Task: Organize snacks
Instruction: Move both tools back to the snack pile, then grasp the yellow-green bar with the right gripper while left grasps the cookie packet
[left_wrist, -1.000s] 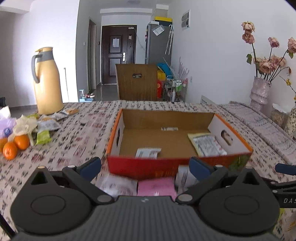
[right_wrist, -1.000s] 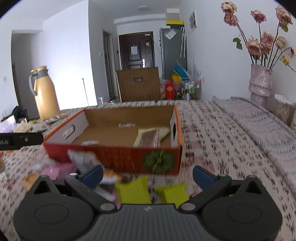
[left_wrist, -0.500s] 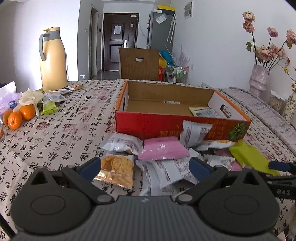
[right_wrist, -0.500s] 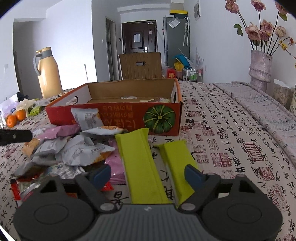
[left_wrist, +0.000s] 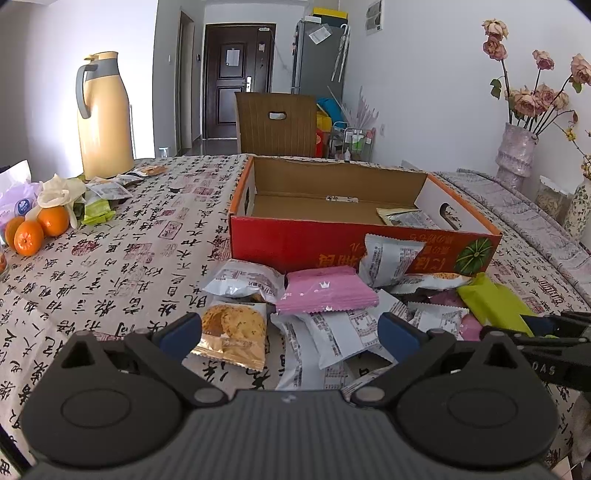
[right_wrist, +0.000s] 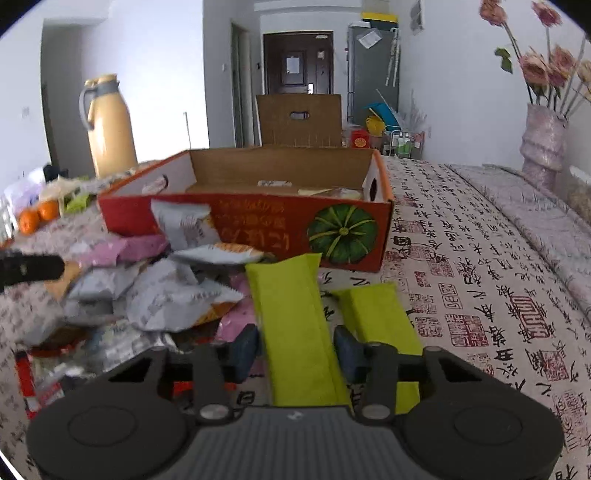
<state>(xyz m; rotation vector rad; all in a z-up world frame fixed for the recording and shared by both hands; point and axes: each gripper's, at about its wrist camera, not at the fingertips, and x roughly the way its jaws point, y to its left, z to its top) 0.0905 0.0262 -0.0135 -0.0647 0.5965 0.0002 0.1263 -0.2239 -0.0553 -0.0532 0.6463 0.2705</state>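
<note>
An open red cardboard box stands mid-table with a few packets inside. Before it lies a pile of snack packets: a pink one, a cookie one, several grey ones. My left gripper hangs open just above the near edge of the pile, holding nothing. My right gripper is closing its jaws on a long lime-green packet, and both pads touch its sides. A second lime-green packet lies just to the right of it. The box stands behind them.
A yellow thermos, oranges and more packets sit at the far left. A vase of dried roses stands at the far right. A brown chair back rises behind the box. Patterned cloth covers the table.
Both grippers sank from box height to the snack pile. The right jaws drew in from wide open onto the lime-green packet. The left gripper has held still since half a second ago.
</note>
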